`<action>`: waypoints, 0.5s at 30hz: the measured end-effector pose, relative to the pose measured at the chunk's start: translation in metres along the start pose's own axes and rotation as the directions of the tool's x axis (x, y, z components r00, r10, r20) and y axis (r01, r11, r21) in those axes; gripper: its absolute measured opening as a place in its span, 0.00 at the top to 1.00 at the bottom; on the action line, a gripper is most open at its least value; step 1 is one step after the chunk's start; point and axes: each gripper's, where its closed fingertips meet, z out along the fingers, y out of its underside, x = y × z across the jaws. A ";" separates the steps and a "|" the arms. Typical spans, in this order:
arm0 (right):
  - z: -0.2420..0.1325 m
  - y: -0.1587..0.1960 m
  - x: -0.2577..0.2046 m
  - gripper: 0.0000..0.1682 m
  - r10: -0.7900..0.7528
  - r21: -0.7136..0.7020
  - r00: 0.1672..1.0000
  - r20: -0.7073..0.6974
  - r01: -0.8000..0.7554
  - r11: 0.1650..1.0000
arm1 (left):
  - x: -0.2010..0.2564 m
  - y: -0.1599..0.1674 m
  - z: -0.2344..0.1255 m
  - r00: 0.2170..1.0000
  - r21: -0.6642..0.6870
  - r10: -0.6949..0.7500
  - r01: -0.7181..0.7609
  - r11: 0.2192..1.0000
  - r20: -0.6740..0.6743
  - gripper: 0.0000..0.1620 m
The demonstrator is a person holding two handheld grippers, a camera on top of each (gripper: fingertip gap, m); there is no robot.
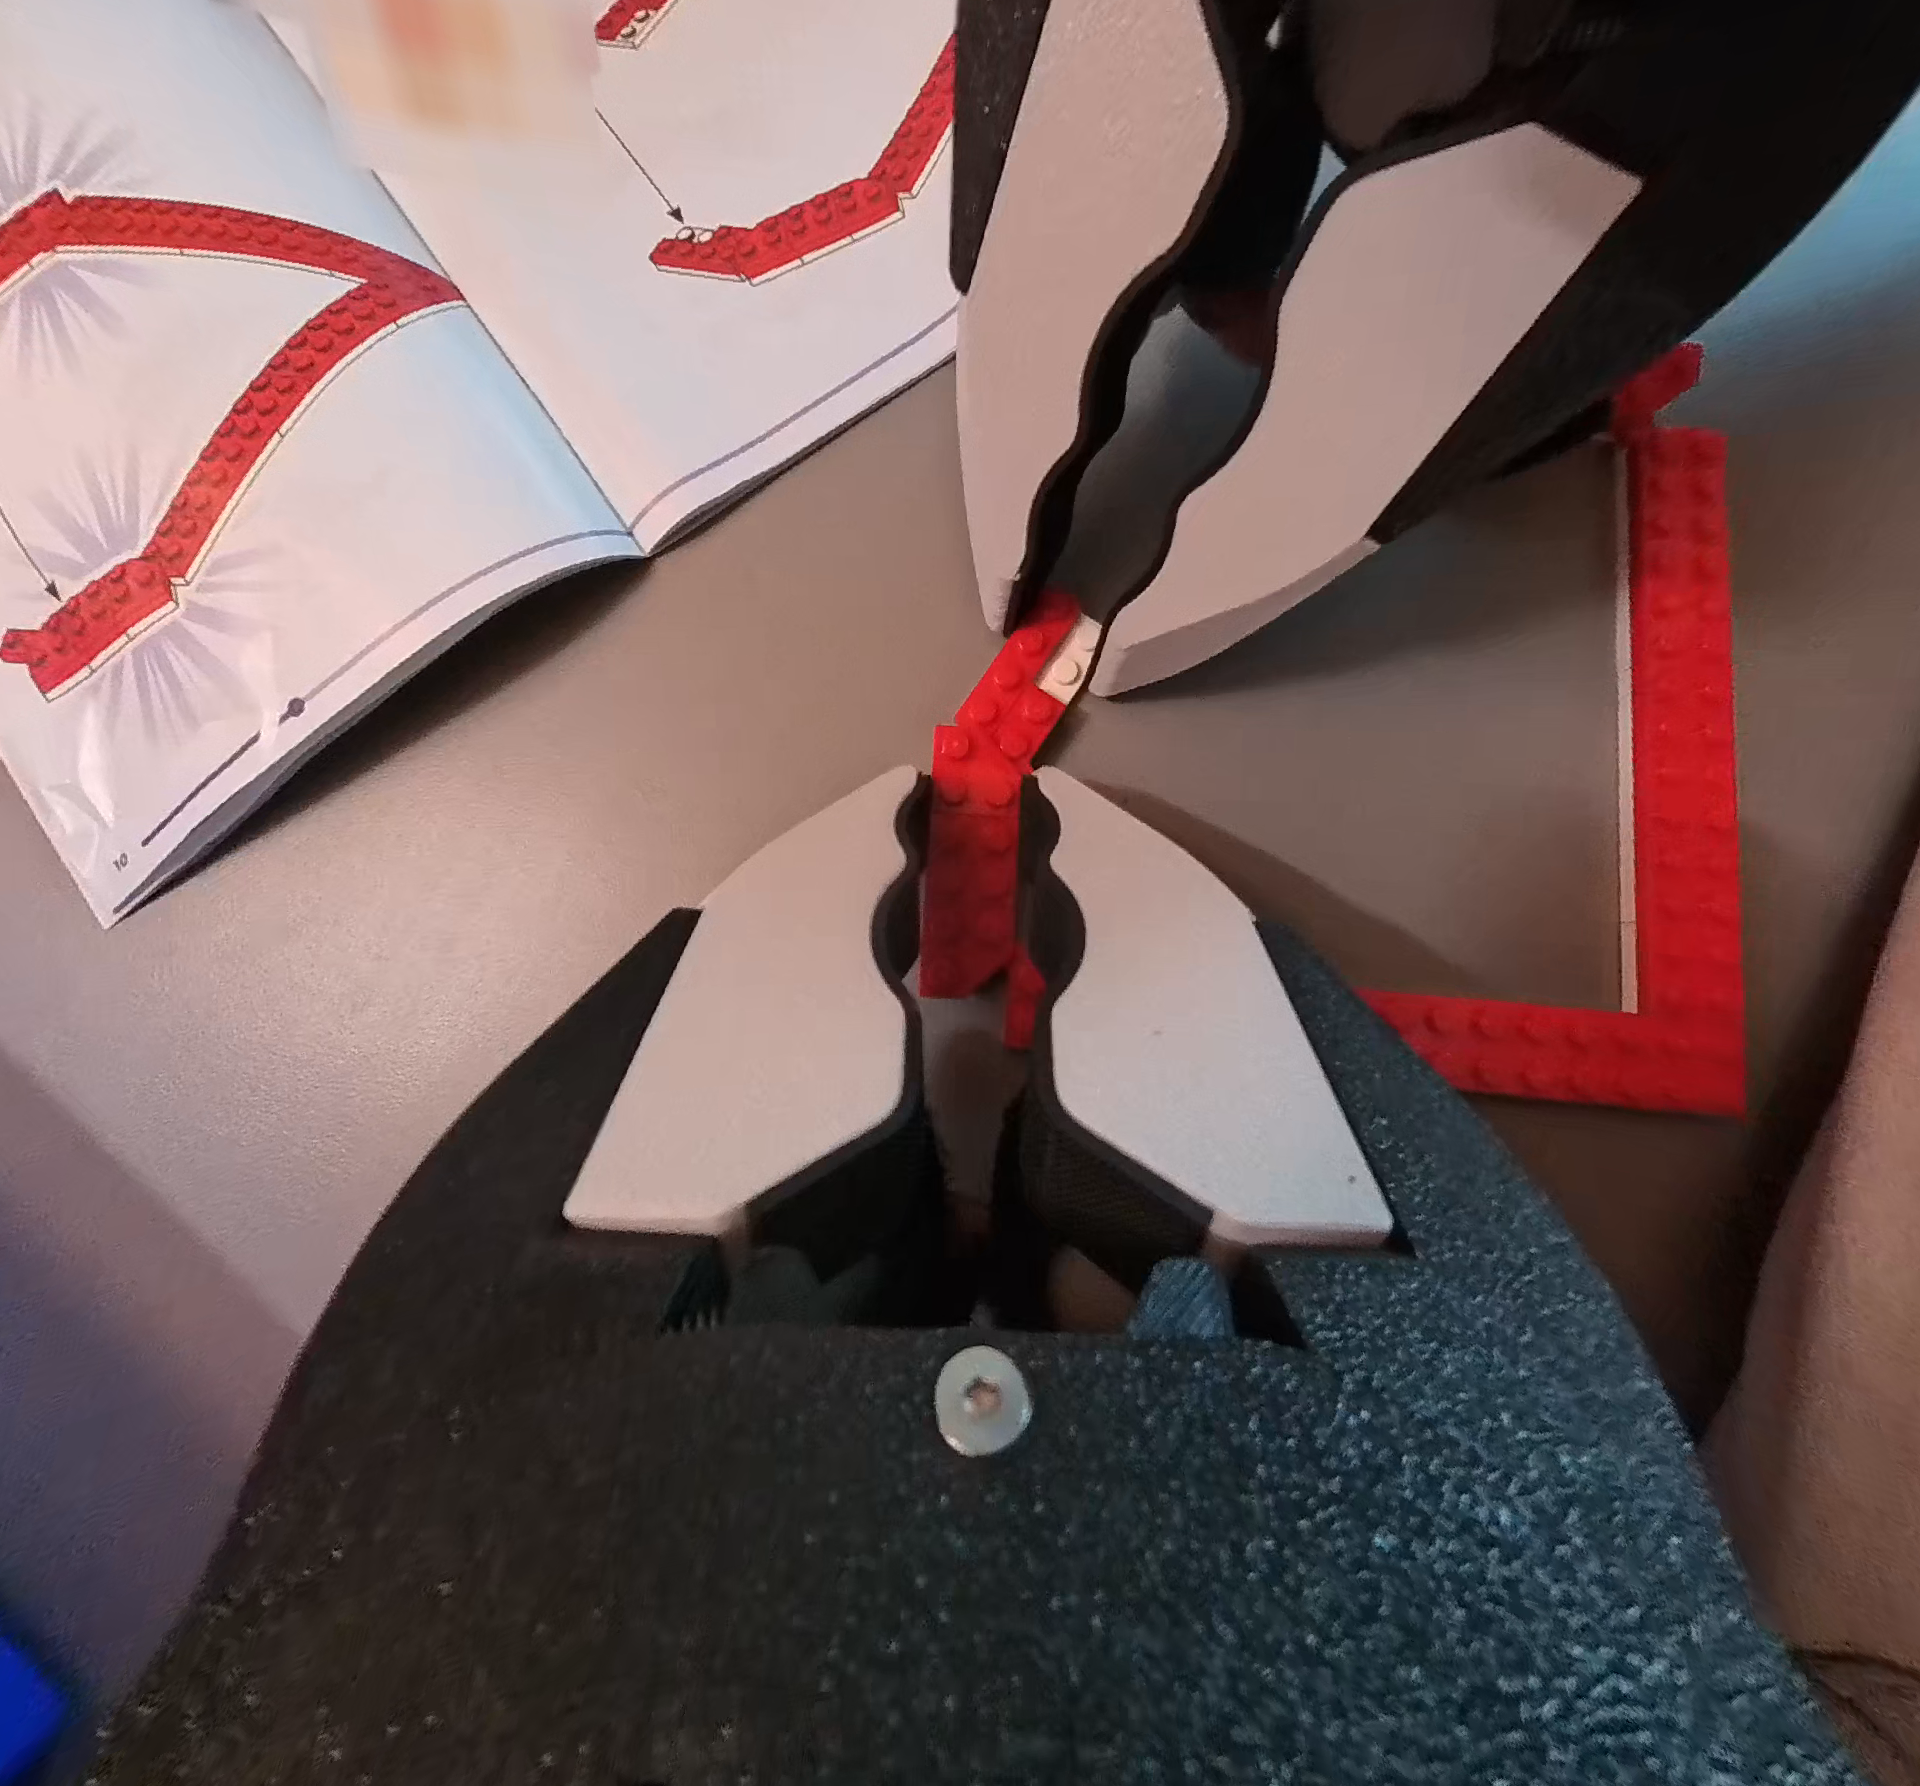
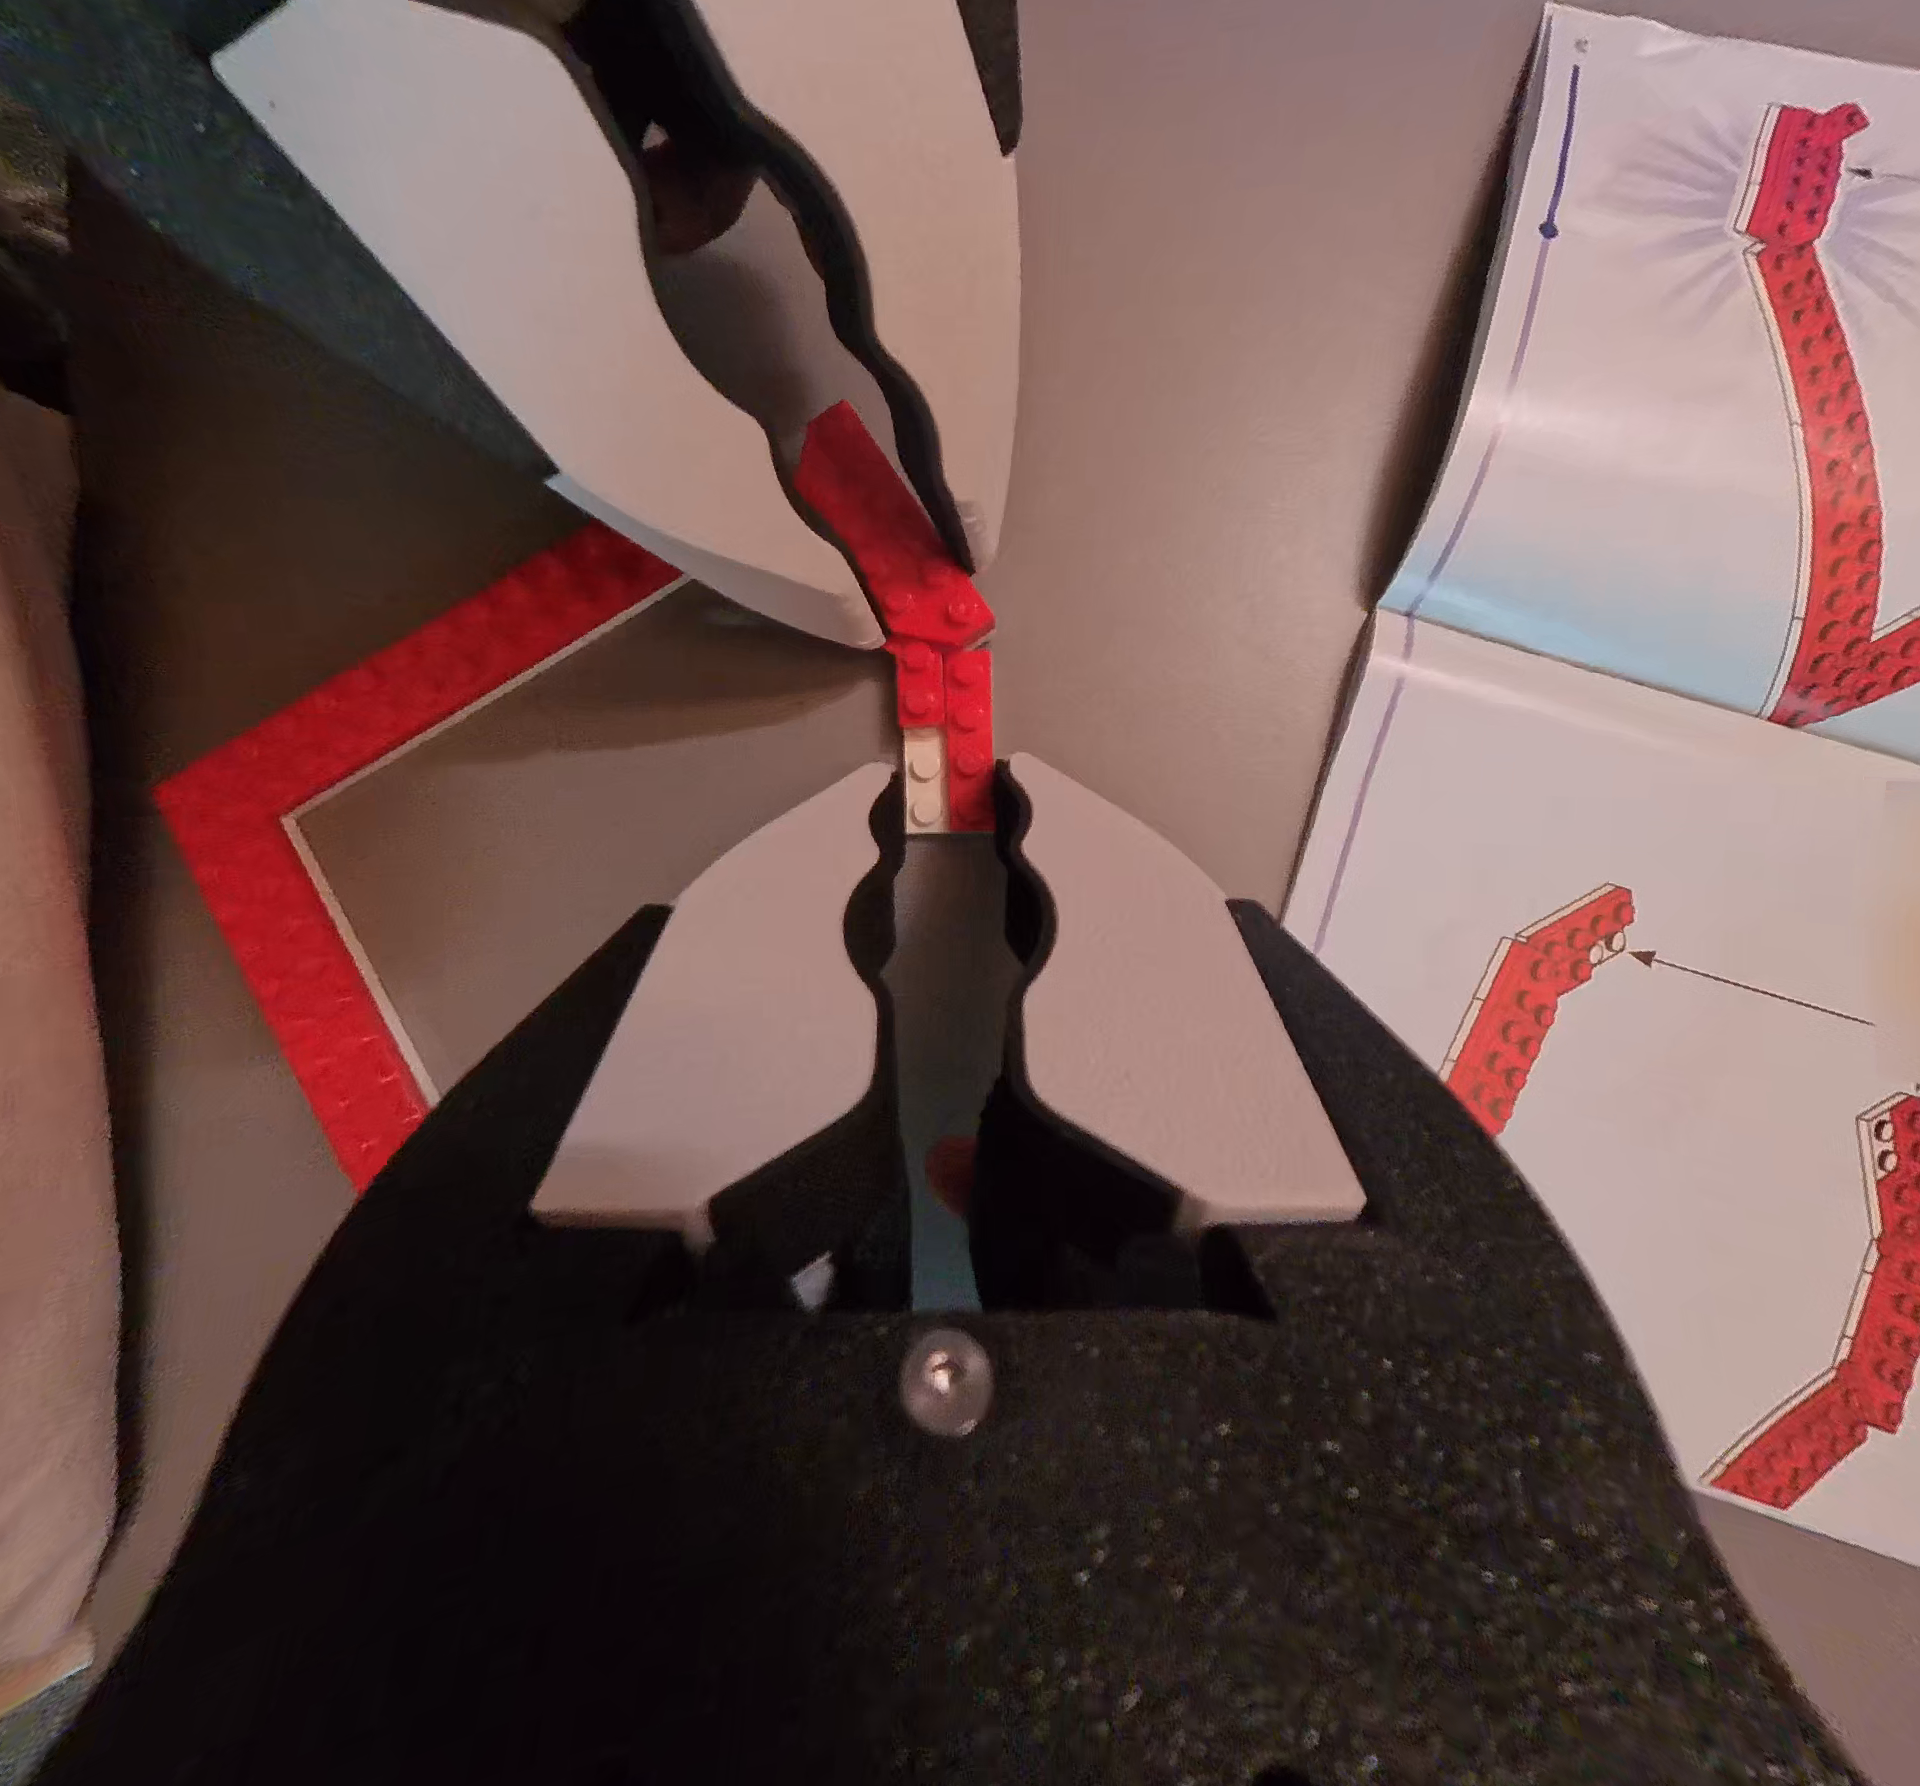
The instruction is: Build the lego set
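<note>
A short bent strip of red Lego plates (image 1: 997, 708) with a small grey plate (image 1: 1070, 666) at one end is held above the brown table between both grippers. My left gripper (image 1: 971, 780) is shut on the strip's near end. My right gripper (image 1: 1055, 630) comes down from the top and is shut on the far end, at the grey plate. In the right wrist view, my right gripper (image 2: 945, 780) pinches the end with the grey plate (image 2: 923, 786), the strip (image 2: 940, 687) runs away from it, and the left gripper (image 2: 925, 593) holds the other end.
An open instruction booklet (image 1: 416, 386) lies at the left of the table; it also shows in the right wrist view (image 2: 1662, 801). A large red L-shaped Lego frame (image 1: 1683, 749) lies flat to the right, and shows at the left in the right wrist view (image 2: 270, 905). A blue object (image 1: 21, 1695) sits at the bottom left corner. Less than 4 cm separates the two grippers' tips.
</note>
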 end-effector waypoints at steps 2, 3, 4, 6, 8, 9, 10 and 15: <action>0.000 -0.001 0.000 0.91 0.030 0.003 1.000 -0.007 -0.030 1.000 | 0.000 0.001 -0.001 1.000 0.000 -0.008 0.008 1.000 0.002 0.90; 0.001 -0.001 0.000 0.91 0.051 0.007 0.999 -0.011 -0.051 0.999 | 0.000 0.001 -0.001 1.000 -0.003 -0.012 0.012 1.000 0.002 0.90; 0.001 -0.002 -0.001 0.91 0.074 0.011 0.997 -0.014 -0.073 0.997 | -0.001 0.001 -0.001 1.000 -0.004 -0.014 0.014 1.000 0.002 0.90; 0.001 -0.002 -0.001 0.91 0.080 0.020 0.997 -0.025 -0.079 0.997 | 0.000 0.002 -0.002 1.000 -0.005 -0.013 0.013 1.000 -0.001 0.90; 0.001 -0.002 -0.001 0.91 0.079 0.034 0.996 -0.030 -0.078 0.996 | 0.000 0.002 -0.002 1.000 -0.004 -0.019 0.019 1.000 -0.005 0.90; 0.001 -0.002 -0.002 0.91 0.088 0.042 0.996 -0.024 -0.087 0.995 | 0.000 0.002 -0.002 1.000 -0.005 -0.017 0.017 1.000 -0.007 0.90; 0.000 -0.001 -0.002 0.91 0.087 0.049 0.996 -0.019 -0.086 0.995 | 0.000 0.002 -0.002 1.000 -0.005 -0.018 0.018 1.000 -0.009 0.90; -0.002 0.002 -0.004 0.91 0.050 0.033 0.999 -0.005 -0.050 0.998 | 0.002 0.001 0.000 0.999 0.005 -0.028 0.028 1.000 -0.018 0.90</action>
